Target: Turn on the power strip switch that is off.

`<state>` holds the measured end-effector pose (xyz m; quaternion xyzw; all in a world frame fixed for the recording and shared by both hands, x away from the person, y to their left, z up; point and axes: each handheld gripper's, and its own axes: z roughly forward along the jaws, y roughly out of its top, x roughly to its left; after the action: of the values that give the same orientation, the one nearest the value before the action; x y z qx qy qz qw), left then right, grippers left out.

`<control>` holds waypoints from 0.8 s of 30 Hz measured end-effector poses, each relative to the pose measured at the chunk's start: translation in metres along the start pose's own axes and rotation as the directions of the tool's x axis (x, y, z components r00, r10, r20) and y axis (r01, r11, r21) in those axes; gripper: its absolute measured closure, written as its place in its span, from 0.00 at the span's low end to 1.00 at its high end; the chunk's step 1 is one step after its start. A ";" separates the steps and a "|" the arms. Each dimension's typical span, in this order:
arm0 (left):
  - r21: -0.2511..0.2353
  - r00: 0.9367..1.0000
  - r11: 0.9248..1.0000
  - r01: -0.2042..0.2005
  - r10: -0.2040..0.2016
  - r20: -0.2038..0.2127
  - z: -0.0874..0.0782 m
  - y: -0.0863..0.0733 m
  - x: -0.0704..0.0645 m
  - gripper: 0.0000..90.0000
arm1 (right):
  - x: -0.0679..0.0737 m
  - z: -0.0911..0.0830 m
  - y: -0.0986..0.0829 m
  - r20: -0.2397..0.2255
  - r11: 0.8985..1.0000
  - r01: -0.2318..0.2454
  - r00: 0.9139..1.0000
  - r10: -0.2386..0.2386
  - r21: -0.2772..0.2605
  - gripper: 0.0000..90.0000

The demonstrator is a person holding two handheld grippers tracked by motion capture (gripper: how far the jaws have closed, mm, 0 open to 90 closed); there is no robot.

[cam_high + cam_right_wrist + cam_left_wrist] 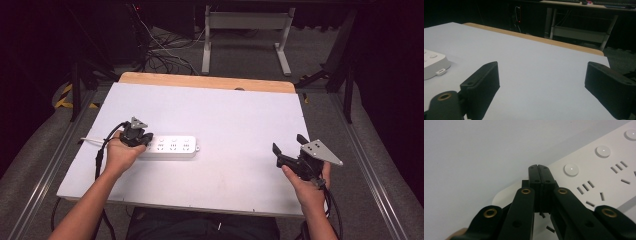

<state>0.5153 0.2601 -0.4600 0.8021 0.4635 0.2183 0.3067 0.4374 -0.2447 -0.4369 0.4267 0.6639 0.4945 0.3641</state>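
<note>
A white power strip (172, 146) lies flat on the white board (225, 110), left of centre, with round buttons and several socket slots on top. My left gripper (135, 136) sits over its left end. In the left gripper view the jaws are pressed together, and my left gripper (539, 167) points down beside the first round button on the power strip (599, 170). My right gripper (288, 144) hovers near the board's front right, jaws wide apart with nothing between them. The right gripper view shows my right gripper (544, 75) over bare board, with the power strip's end (432, 63) far left.
A thin white cable (92, 140) runs left from the strip toward the board's edge. A wooden table edge (205, 80) shows past the board's far side. Beyond it are tangled floor cables (165, 55) and a metal desk frame (245, 30).
</note>
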 end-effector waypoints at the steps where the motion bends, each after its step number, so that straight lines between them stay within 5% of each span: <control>1: 0.002 1.000 1.000 -0.002 0.002 0.004 0.000 0.000 0.001 1.00 | 0.000 0.000 0.000 0.000 1.000 0.000 1.000 0.000 0.000 0.14; 24: -0.010 1.000 1.000 0.022 -0.021 0.012 -0.002 -0.001 0.000 1.00 | 0.000 0.002 0.000 -0.006 1.000 -0.001 1.000 0.001 0.004 0.14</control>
<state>0.5136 0.2613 -0.4586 0.7968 0.4691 0.2125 0.3161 0.4392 -0.2437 -0.4375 0.4263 0.6657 0.4948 0.3610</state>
